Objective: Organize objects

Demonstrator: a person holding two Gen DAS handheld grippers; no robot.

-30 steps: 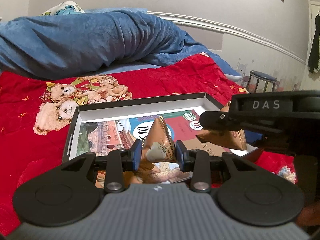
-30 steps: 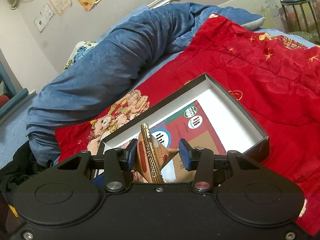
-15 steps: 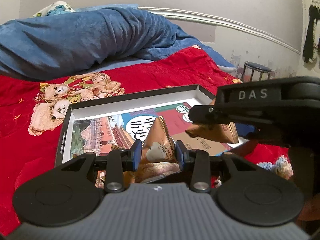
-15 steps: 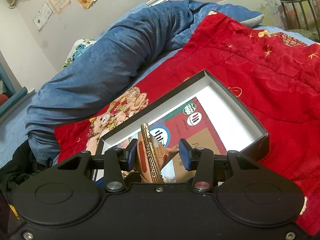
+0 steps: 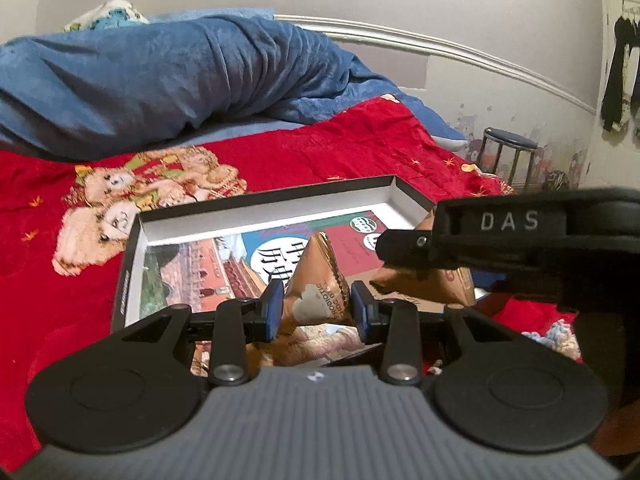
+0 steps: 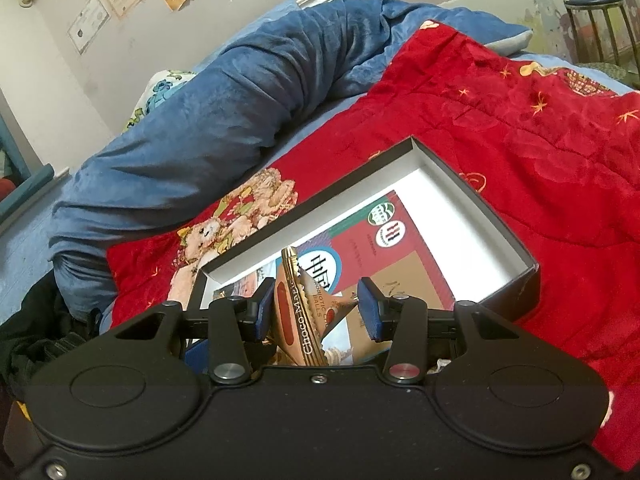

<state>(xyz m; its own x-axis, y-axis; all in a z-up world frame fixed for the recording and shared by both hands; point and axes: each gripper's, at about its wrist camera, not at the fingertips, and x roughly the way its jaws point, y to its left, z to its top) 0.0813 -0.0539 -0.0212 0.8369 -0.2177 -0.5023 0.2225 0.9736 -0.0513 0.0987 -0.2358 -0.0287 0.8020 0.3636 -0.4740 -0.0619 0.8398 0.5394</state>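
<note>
A red teddy-bear blanket [image 5: 360,148] covers the bed, a shallow open box [image 5: 264,204] on it. The left gripper [image 5: 318,310] pinches a tan snack packet [image 5: 318,280] above the box; at three o'clock, the right gripper [image 6: 316,310] pinches another Choco packet [image 6: 300,312].

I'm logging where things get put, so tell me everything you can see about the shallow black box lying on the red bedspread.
The shallow black box with white inner walls looks like stiff cardboard and lies open, lid off, flat on the red teddy-bear bedspread. Inside, a colourful printed booklet with red, teal and tan panels and round logos covers much of its floor; a strip of white floor stays bare along its right side. Both tongs hold brown snack packets above its near end; whether they touch it is unclear.
</note>
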